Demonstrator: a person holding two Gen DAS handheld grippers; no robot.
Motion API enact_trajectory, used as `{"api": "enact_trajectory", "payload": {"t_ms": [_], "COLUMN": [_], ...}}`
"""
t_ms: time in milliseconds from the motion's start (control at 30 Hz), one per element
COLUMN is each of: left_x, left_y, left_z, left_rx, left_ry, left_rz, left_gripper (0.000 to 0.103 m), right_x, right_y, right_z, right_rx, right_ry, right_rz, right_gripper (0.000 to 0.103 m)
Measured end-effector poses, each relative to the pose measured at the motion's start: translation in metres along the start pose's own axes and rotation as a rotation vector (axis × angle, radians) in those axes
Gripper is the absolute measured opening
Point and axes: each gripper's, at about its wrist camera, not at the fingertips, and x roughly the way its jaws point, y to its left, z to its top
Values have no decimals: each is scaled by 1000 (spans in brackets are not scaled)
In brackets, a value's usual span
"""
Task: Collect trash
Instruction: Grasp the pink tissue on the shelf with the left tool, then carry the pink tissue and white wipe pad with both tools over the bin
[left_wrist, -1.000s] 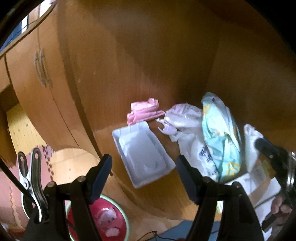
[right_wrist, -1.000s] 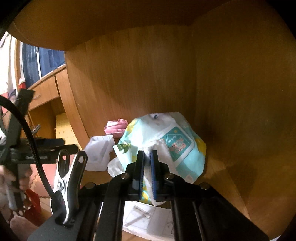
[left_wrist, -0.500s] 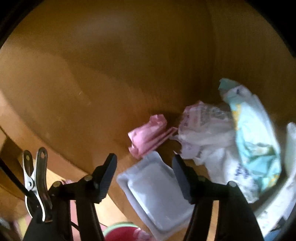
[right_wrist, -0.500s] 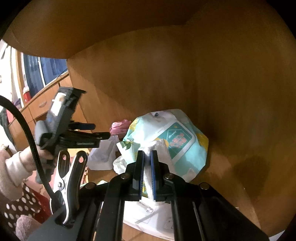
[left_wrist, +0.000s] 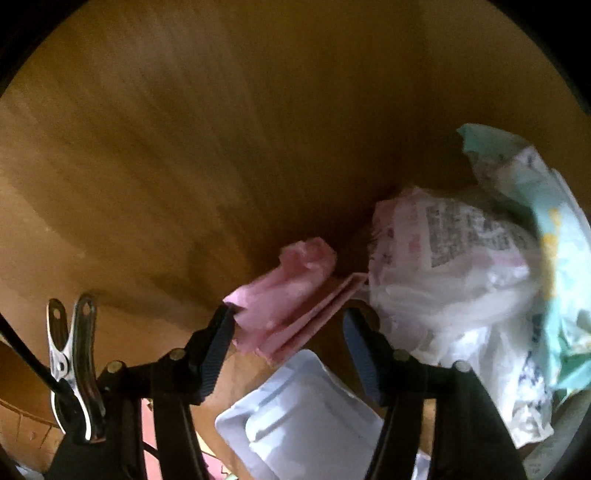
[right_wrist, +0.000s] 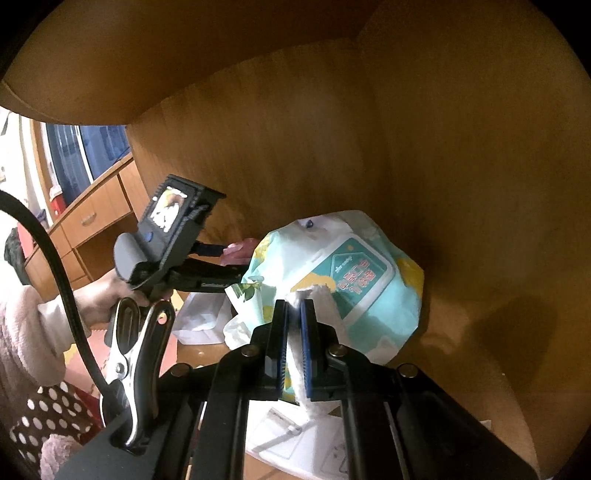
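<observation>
The left claw (left_wrist: 288, 332) points down over the crumpled pink plastic wrapper (left_wrist: 291, 291), which lies on the wooden counter (left_wrist: 258, 373) against the back panel. Its jaws are closing with the wrapper between them; the left pad seems just to touch the wrapper's edge, the right pad stands clear, so nothing is gripped yet. Straddling the flattest folded part probably lets the pads pinch thin film without slipping.

The right claw (right_wrist: 293, 343) is clamped tight on a soft white tissue-like wad (right_wrist: 317, 332), held in front of the puffy teal and yellow printed wipes pack (right_wrist: 354, 273), likely parked while the other hand works.

Beside the wrapper sit a rigid white moulded plastic tray (left_wrist: 295, 417) and a wrinkled, glossy white printed plastic bag (left_wrist: 450, 280).
</observation>
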Motion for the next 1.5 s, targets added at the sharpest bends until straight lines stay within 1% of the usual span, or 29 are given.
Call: {"api": "enact_trajectory", "payload": {"t_ms": [33,67,167,233,433,533,600,767,867,967,1033,1067,1200,1367,1500], "left_x": [3,5,7,5,-14,-26,-36,-61,-74,-90,-106,-120,-150,-177,-203], "left_y": [1,2,6,9,26,35,38,50,55,58,54,59,76,79,84], "left_z": [1,1,1,0,-8,-11,-14,-33,-41,-49,-61,-53,-72,-95,-114], "left_rx": [-7,-13,-42,-53,-151,-184,-194,-243,-246,-258,-270,-277,-312,-367,-394], "left_ry": [1,4,-1,-21,-65,-86,-109,-141,-166,-191,-212,-220,-237,-219,-220], "left_rz": [-12,-25,-63,-75,-123,-133,-137,-169,-166,-169,-172,-176,-189,-206,-211], "left_gripper": [44,36,29,28,27,27,27,27,27,27,27,27,27,27,27], "right_x": [0,1,1,0,-4,-5,-6,-5,-4,-4,-6,-8,-17,-29,-43], "right_y": [0,0,0,0,-2,-3,-5,-10,-12,-13,-12,-12,-4,18,37], "right_z": [-1,-2,-2,-3,-2,-2,-2,0,1,2,4,6,12,14,13], "right_rx": [-2,-3,-7,-10,-10,-17,-24,-43,-47,-37,-30,-24,-22,-44,-53], "right_ry": [0,-1,-5,-9,-20,-19,-17,3,4,-12,-26,-36,-76,-93,-107], "right_rz": [2,3,1,1,-7,-18,-21,-34,-41,-46,-49,-45,-21,3,26], "right_gripper": [8,8,8,8,8,8,8,8,8,8,8,8,8,8,8]}}
